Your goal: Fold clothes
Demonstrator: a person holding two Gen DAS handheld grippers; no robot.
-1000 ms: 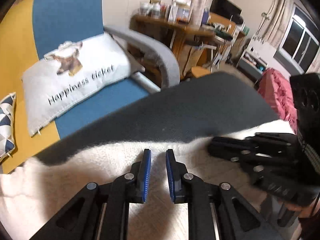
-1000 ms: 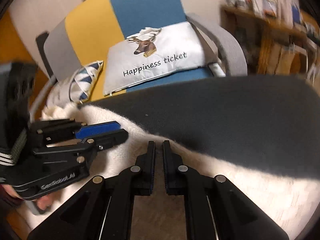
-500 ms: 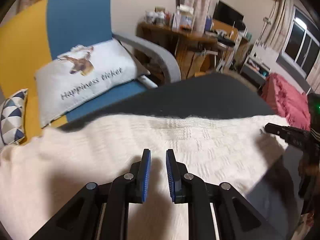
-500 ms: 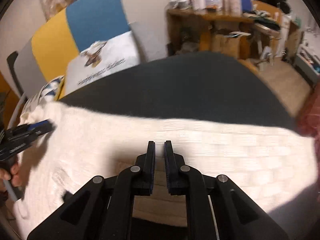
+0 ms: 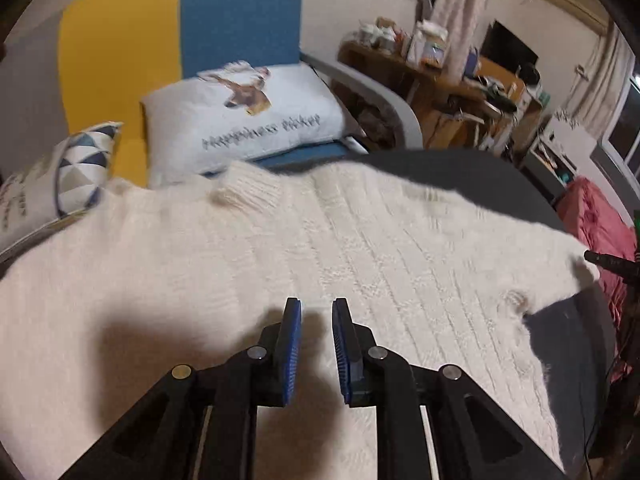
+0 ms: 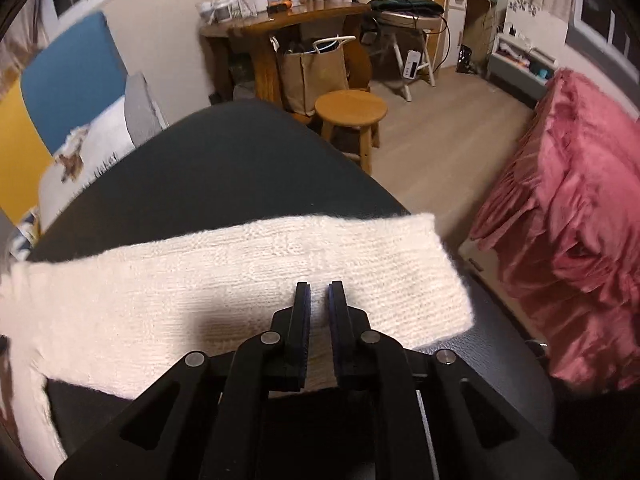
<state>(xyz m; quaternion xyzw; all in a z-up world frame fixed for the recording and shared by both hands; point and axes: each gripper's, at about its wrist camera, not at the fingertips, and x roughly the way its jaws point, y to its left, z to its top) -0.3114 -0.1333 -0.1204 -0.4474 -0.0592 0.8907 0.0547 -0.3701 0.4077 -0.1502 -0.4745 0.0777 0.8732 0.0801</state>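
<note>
Blue and yellow sofa backrest, white deer-print cushion lettered in black, triangle-patterned cushion, cluttered wooden desk, brown paper bag beneath it, round wooden stool, crumpled pink blanket, pale wood floor.

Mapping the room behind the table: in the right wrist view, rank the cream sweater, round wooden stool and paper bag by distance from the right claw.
1. Cream sweater, directly beneath the right claw.
2. Round wooden stool, beyond the table's far edge.
3. Paper bag, behind the stool.
</note>
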